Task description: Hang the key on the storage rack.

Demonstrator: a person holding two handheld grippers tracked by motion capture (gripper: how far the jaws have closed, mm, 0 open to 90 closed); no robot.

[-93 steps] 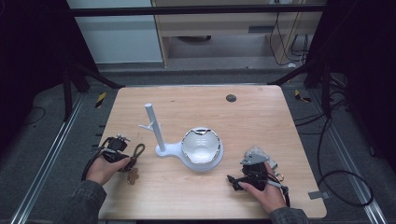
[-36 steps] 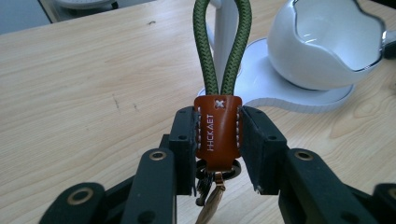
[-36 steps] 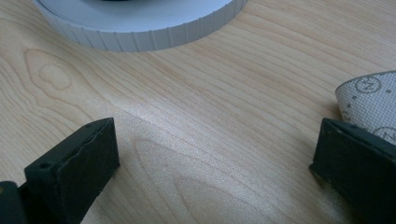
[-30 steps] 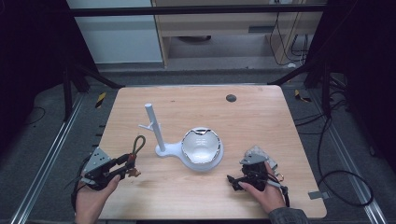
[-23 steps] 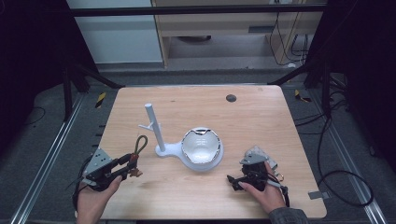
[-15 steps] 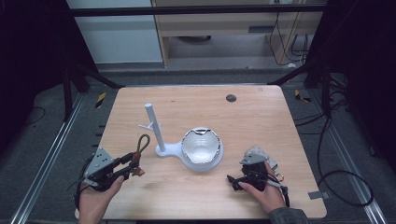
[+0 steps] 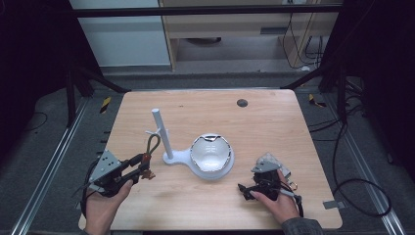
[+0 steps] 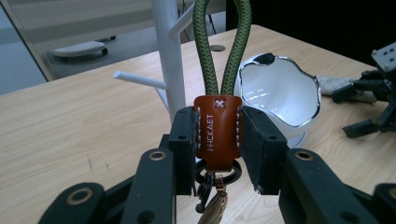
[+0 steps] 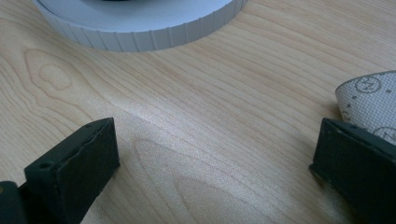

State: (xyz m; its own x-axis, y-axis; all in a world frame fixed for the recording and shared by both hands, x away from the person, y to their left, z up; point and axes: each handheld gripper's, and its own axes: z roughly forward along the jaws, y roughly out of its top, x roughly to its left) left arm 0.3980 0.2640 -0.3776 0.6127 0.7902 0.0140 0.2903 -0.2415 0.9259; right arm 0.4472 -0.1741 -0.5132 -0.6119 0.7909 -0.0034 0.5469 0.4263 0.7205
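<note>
A keychain has a green cord loop [image 7: 152, 144] and a brown leather tab [image 8: 218, 133] with metal rings below it. My left gripper [image 7: 142, 164] is shut on the tab and holds it off the table, with the loop standing upward. Just beyond it rises a white stand post [image 7: 161, 132] with side pegs [image 8: 140, 80]. The post shares its base with a white bowl [image 7: 210, 152]. My right gripper [image 7: 247, 188] rests low on the table right of the bowl, open, with bare wood between its jaws [image 9: 215, 154].
The wooden table [image 7: 274, 127] has a small dark round hole [image 7: 242, 103] near its far edge. A pale patterned piece [image 9: 369, 100] lies beside my right gripper's right jaw. The ribbed rim of the white base [image 9: 140, 37] is close ahead of that gripper.
My left gripper has risen and moved right towards the white stand with the keychain in it. The right gripper has stayed where it was.
</note>
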